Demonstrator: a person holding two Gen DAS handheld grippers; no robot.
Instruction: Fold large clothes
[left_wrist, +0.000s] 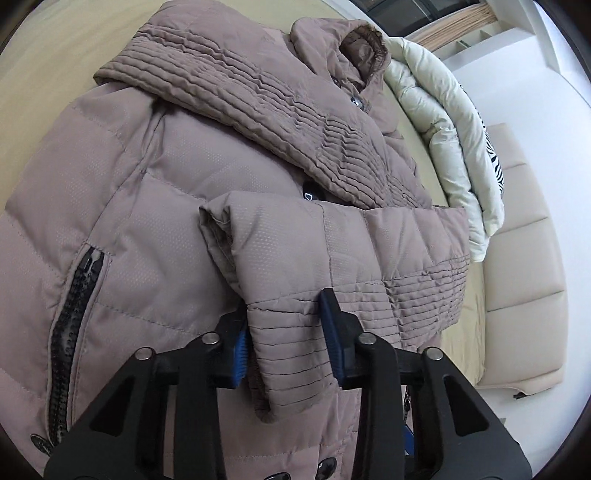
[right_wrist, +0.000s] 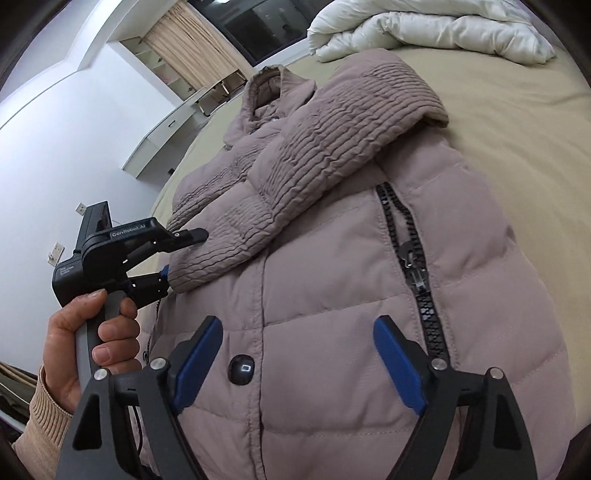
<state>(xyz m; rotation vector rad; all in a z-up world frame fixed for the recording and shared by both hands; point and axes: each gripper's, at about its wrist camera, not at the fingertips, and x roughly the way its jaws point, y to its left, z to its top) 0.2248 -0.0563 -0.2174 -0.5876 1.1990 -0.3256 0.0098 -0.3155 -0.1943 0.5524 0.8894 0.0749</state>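
Observation:
A taupe puffer jacket (left_wrist: 177, 177) (right_wrist: 332, 266) lies front up on a bed. One ribbed sleeve (left_wrist: 240, 85) (right_wrist: 332, 133) is folded across its chest. My left gripper (left_wrist: 286, 339) (right_wrist: 181, 258) is shut on the cuff (left_wrist: 291, 373) (right_wrist: 207, 258) of the other sleeve, with a blue pad pressing on each side. That sleeve lies doubled over the jacket's front. My right gripper (right_wrist: 299, 362) hovers open over the lower front, beside a dark snap button (right_wrist: 242, 369) and the black zipper (right_wrist: 413, 258). Nothing is between its pads.
A white duvet (left_wrist: 443, 129) (right_wrist: 424, 29) is bunched beyond the collar. Beige sheet (left_wrist: 44, 74) (right_wrist: 517, 147) surrounds the jacket, and a padded bed edge (left_wrist: 524, 258) runs alongside. A person's hand (right_wrist: 92, 332) holds the left gripper's handle. A white cabinet (right_wrist: 166, 129) stands by the wall.

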